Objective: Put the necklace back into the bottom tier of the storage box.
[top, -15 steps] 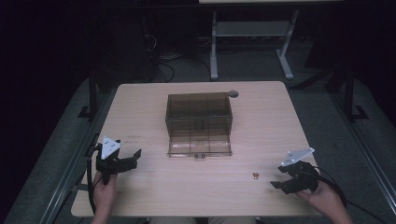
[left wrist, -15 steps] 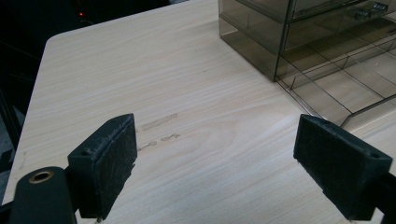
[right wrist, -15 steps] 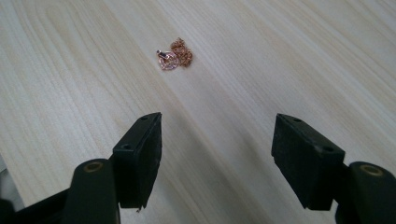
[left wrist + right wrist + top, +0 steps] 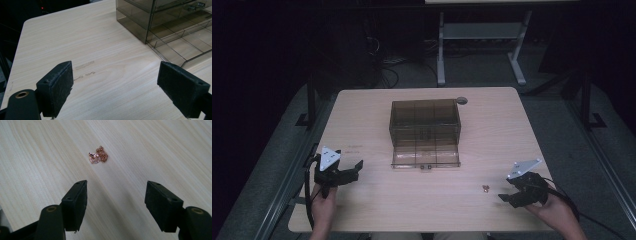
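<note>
Rose-gold chain (image 4: 98, 155) bunched, links indistinct; right gripper (image 4: 115, 198) agape.

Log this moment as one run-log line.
right gripper: open, aimed at necklace | left gripper: open, empty | drawer box: drawer pulled out

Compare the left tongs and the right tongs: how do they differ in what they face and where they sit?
The left tongs face the smoky drawer box; the right tongs face a small rose-gold chain. The left tongs sit near the table's left edge, the right tongs near its right front corner. Both are open, holding nothing.
</note>
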Demonstrator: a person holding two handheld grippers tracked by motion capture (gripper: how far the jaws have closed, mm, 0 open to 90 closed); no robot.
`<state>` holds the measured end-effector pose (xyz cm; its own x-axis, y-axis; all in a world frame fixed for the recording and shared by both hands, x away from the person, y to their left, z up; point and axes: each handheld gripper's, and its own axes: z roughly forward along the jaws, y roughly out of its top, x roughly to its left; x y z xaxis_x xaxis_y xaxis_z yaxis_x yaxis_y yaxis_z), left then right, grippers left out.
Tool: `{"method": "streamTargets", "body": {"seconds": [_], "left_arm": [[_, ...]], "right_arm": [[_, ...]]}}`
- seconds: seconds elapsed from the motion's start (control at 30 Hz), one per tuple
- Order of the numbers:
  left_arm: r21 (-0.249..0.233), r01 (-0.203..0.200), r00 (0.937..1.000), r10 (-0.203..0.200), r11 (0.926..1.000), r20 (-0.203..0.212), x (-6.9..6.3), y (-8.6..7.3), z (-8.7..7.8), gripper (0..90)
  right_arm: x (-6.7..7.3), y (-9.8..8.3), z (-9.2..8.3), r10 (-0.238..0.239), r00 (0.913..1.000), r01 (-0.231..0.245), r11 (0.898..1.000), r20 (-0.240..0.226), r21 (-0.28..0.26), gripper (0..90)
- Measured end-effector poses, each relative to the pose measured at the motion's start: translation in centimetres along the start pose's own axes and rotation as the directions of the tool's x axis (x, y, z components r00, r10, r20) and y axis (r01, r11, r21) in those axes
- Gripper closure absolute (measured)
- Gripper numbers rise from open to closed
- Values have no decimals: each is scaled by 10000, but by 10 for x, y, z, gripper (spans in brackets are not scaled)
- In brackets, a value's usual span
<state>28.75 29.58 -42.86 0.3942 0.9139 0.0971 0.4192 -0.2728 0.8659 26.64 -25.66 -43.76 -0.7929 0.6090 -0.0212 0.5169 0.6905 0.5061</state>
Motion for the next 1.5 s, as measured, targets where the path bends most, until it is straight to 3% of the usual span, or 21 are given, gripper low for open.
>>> {"method": "streamTargets", "body": {"seconds": [0.83, 0.93, 1.5], "left_arm": [[-14, 106, 9999, -106, 9999, -59, 3, -1, -1, 130], [-9, 111, 9999, -111, 9999, -59, 3, -1, -1, 130], [-15, 68, 10000, -68, 10000, -66, 3, -1, -1, 131]], "right_arm": [[5, 33, 9, -602, 9982, 605, 9969, -75, 509, 508], [4, 35, 11, -879, 9961, 881, 9947, -65, 522, 529], [6, 50, 23, -1102, 9936, 1117, 9906, -234, 796, 595]]}}
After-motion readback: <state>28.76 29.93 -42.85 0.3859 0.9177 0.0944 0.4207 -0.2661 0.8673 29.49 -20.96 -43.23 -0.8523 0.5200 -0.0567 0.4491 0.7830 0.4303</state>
